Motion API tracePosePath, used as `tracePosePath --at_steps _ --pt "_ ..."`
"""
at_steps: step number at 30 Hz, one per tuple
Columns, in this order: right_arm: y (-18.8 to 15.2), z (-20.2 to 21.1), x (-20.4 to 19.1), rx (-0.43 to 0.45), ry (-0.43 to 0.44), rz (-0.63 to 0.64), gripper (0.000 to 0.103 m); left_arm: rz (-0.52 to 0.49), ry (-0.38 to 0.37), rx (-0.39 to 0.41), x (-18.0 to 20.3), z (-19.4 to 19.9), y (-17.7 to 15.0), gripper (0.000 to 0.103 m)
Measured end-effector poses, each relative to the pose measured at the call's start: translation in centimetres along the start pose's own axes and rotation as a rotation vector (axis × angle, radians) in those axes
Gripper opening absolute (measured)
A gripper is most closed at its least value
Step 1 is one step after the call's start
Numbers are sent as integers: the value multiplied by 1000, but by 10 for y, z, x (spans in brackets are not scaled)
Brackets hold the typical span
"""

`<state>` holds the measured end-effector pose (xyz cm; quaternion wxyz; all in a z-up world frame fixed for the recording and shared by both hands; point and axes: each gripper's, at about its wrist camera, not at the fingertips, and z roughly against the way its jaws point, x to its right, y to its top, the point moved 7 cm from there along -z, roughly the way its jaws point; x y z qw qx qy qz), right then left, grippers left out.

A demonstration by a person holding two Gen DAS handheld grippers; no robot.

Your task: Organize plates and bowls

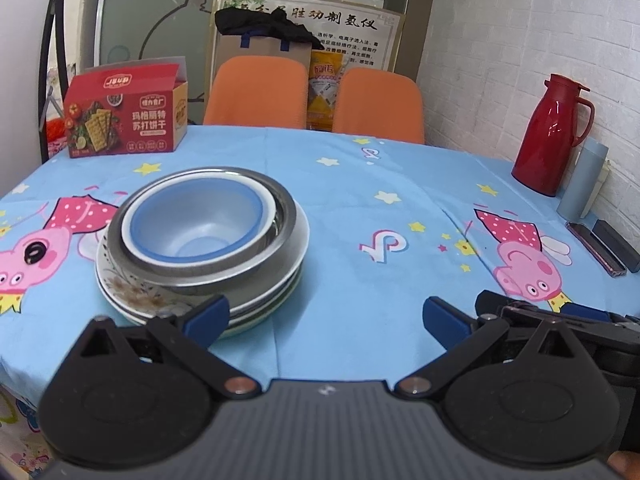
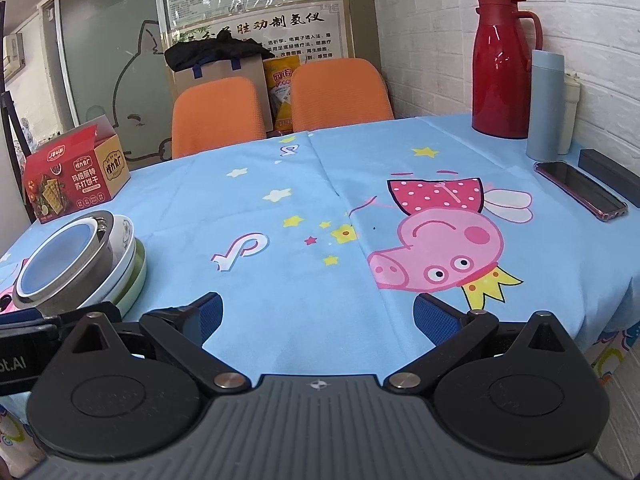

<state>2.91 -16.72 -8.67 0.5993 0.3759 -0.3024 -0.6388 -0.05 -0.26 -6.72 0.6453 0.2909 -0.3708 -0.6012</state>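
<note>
stacked dishes (image 1: 200,240) beside left fingers (image 1: 208,318), untouched

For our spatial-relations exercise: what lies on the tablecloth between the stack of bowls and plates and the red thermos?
Nothing stands there: in the left wrist view, only bare printed tablecloth runs from the stack to the red thermos.

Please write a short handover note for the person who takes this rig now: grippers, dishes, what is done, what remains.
Left gripper: open, empty, beside the near edge of the stack.
Right gripper: open, empty, over bare tablecloth.
Dishes: one stack at the table's left: blue bowl in a steel bowl, on plates.
Done: everything visible is nested.
Left: possibly nothing; check for stray dishes out of view.
</note>
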Motion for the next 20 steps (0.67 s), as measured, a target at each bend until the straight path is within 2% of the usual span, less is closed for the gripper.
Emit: tracePosePath --at_steps 9,13,20 --pt "-30 8 -2 -21 38 -5 103 -45 -6 71 -1 15 -24 102" --pt "-36 14 -1 -21 48 -11 103 -35 19 74 -3 20 -30 102" --pt "-33 32 5 31 42 -28 103 -20 17 69 -5 32 -34 102"
